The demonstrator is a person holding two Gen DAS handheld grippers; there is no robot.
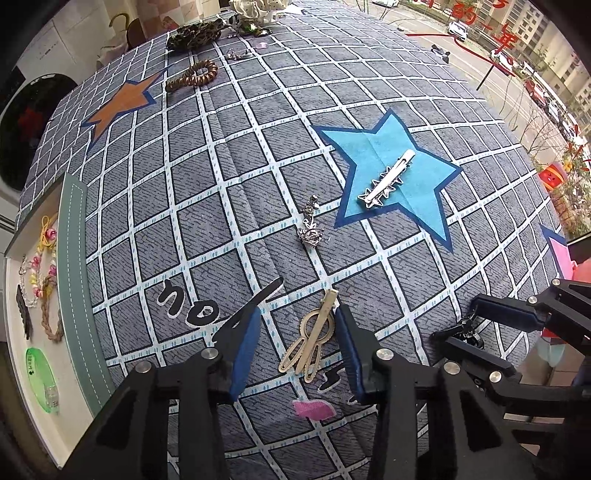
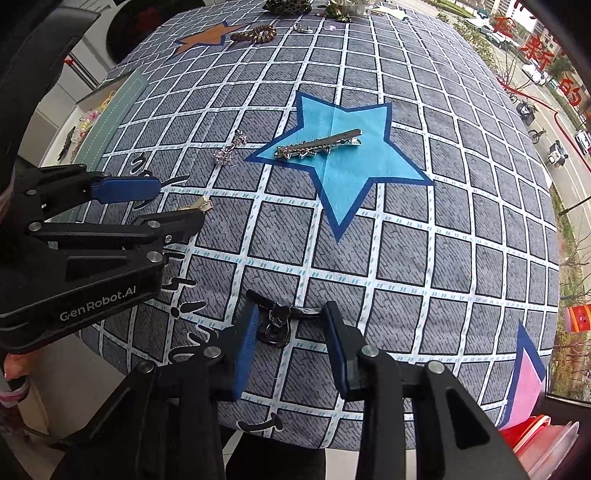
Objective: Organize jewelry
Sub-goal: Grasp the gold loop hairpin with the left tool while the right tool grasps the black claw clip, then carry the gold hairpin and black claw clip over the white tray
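Note:
My left gripper (image 1: 295,321) is open, its fingers on either side of a gold rabbit-shaped hair clip (image 1: 310,336) lying flat on the grid tablecloth. My right gripper (image 2: 290,325) is open around a black hair clip (image 2: 277,321) near the table's front edge; it shows at the right of the left wrist view (image 1: 461,330). A silver star hair clip (image 1: 388,181) lies on the blue star patch (image 2: 340,166). A silver earring (image 1: 312,225) lies left of that star. The jewelry tray (image 1: 74,295) at the left holds bracelets and hair ties.
A brown spiral hair tie (image 1: 192,75), a leopard scrunchie (image 1: 195,35), small silver pieces (image 1: 236,55) and a white fabric flower (image 1: 255,9) lie at the table's far end. A window with a street view is on the right. A red container (image 2: 535,435) sits below the table's right corner.

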